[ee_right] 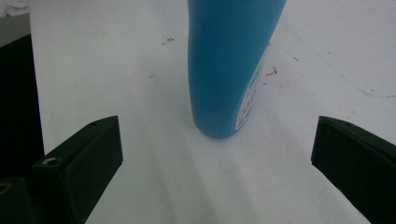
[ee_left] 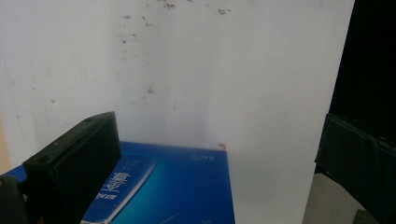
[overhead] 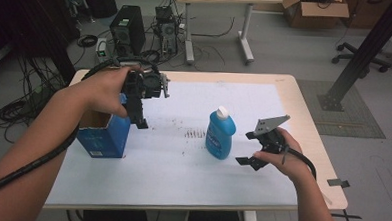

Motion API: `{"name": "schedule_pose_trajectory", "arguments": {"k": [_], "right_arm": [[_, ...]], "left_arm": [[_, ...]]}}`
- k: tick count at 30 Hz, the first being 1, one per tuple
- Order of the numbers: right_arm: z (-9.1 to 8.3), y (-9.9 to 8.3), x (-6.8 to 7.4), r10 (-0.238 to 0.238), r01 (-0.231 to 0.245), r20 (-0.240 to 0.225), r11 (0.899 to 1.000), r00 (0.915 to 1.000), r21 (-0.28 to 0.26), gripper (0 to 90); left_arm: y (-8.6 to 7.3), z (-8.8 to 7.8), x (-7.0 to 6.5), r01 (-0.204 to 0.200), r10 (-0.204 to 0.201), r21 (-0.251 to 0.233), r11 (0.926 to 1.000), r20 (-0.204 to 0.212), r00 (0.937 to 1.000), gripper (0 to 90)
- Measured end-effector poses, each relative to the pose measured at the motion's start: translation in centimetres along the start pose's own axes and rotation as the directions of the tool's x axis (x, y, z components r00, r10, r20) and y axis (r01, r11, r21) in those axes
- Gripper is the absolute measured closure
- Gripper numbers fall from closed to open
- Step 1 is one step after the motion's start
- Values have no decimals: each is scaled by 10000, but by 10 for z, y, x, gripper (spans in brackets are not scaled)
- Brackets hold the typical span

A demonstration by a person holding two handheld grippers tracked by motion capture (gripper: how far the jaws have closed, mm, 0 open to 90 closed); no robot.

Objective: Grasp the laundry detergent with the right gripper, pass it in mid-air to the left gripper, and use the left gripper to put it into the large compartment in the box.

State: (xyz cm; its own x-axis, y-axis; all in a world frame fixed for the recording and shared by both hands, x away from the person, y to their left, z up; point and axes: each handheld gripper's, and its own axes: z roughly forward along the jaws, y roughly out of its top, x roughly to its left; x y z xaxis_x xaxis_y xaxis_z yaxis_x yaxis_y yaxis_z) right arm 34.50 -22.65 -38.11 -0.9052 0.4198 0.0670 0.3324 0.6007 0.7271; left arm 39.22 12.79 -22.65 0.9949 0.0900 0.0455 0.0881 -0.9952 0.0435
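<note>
High view above the near table edge, facing forward-down — both gripper views close, sharing its white table top (overhead: pixel 182 160).

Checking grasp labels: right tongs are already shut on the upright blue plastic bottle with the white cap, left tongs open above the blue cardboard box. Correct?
Not quite. The right tongs are open, their jaws wide apart and short of the upright blue plastic bottle with the white cap, as the right gripper view shows. The rest holds: the left tongs are open above the blue cardboard box.
</note>
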Motion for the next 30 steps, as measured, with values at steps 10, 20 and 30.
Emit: {"name": "schedule_pose_trajectory", "arguments": {"k": [10, 20, 30], "right_arm": [[9, -4, 5, 279, -262, 215, 9967, 9994, -772, 16], [18, -11, 10, 850, -739, 734, 9872, 9937, -1416, 11], [30, -11, 18, 1167, -905, 1283, 9768, 9848, -1941, 10]], "left_arm": [[0, 3, 0, -10, 10, 30, 10000, 65, 10000, 2], [4, 4, 1, -27, 27, -75, 10000, 15, 10000, 2], [8, 6, 1, -71, 72, -75, 9999, 43, 10000, 2]]}}
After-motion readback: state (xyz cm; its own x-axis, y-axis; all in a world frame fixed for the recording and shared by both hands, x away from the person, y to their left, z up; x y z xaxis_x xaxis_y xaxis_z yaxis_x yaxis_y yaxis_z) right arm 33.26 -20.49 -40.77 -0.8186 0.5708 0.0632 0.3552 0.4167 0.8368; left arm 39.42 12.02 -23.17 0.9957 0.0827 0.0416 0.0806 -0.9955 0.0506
